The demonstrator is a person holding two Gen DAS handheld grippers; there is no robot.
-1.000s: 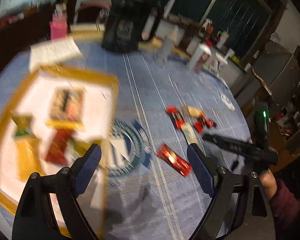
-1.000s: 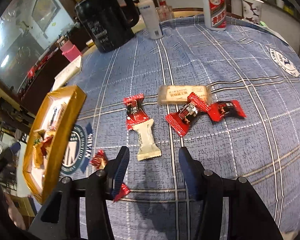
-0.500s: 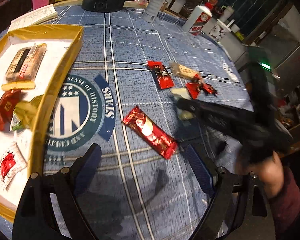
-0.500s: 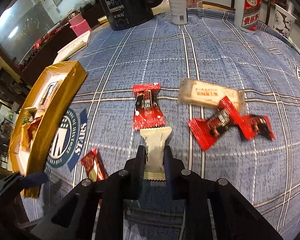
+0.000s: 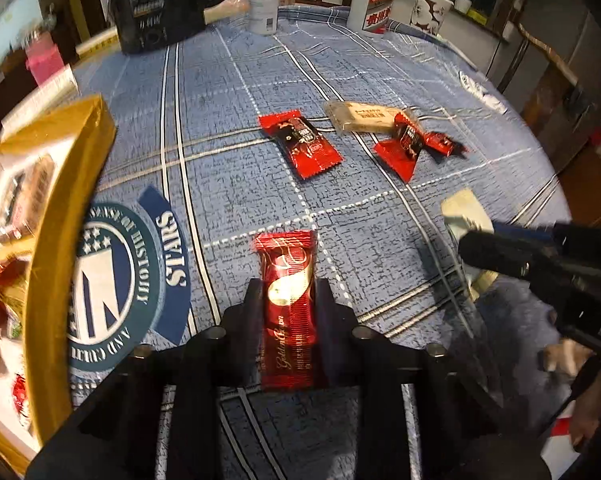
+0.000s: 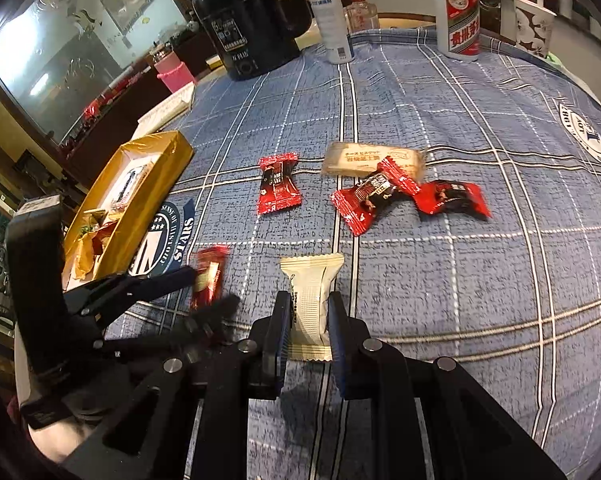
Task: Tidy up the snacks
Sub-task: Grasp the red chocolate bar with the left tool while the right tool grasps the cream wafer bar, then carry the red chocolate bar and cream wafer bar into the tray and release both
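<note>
The left tool is pinching a long red bar across its middle, at the lower centre of the left wrist frame; the bar's far end reaches out past the fingertips over the blue checked cloth on the table. The right tool is pinching a cream wrapper at the lower centre of the right wrist frame, its crimped upper end fanning out beyond the fingers; in that same frame the left tool shows blurred at lower left with the red bar between its tips.

The gold tray sits at the left of the right wrist frame, with several wrapped snacks lying inside it; a round blue emblem on the cloth lies just beside its edge. In the middle of the right wrist frame lie a red packet, a pale biscuit pack, and two more red candies, one overlapping the biscuit pack's lower edge.

Along the top of that frame stand a black kettle, a white spray bottle, a white liquor bottle and a patterned paper cup.
</note>
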